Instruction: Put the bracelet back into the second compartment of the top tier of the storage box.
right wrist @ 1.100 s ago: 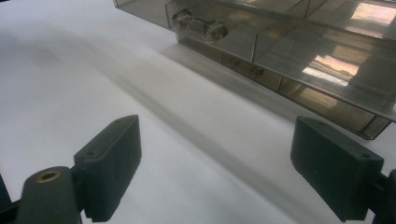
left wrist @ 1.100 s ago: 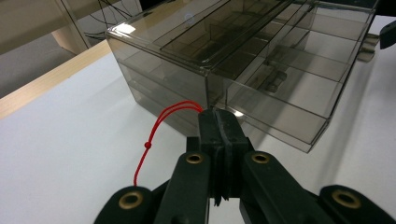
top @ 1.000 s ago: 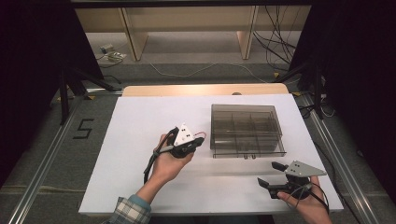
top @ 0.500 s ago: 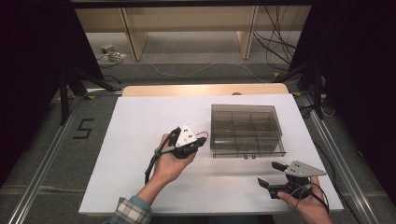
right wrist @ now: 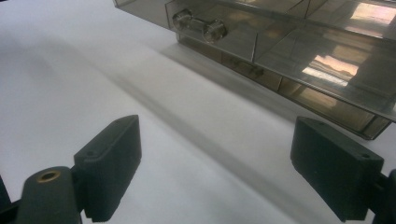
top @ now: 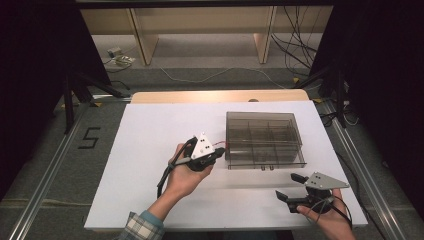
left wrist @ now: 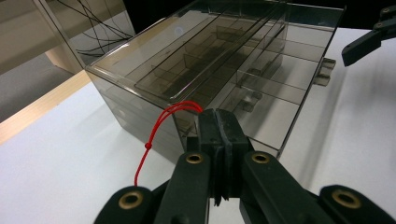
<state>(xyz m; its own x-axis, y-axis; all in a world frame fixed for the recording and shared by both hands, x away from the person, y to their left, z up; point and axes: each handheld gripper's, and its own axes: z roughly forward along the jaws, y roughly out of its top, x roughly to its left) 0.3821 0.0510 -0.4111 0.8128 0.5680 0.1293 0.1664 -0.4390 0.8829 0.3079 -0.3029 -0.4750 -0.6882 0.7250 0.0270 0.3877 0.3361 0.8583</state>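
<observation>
A smoky clear compartment box (top: 264, 140) with its lid down stands on the white table right of centre. My left gripper (top: 220, 152) lies in a hand just off the box's front left corner. In the left gripper view its jaws (left wrist: 219, 122) are shut on a thin red cord (left wrist: 158, 127), which loops out to the left beside the box (left wrist: 224, 65). My right gripper (top: 286, 185) stands open near the table's front right, in front of the box. Nothing is between its pads (right wrist: 109, 163), and the box's front wall with a clear latch (right wrist: 198, 25) is ahead.
The white table board (top: 145, 150) stretches bare to the left of the hands. A wooden strip (top: 220, 96) runs along its far edge. Metal rails (top: 45, 185) flank both sides, and cables lie on the floor beyond. The other gripper's jaw (left wrist: 369, 39) is at the upper right in the left gripper view.
My left gripper has edged slightly right, toward the box's corner. The right gripper has stayed where it was, still open.
</observation>
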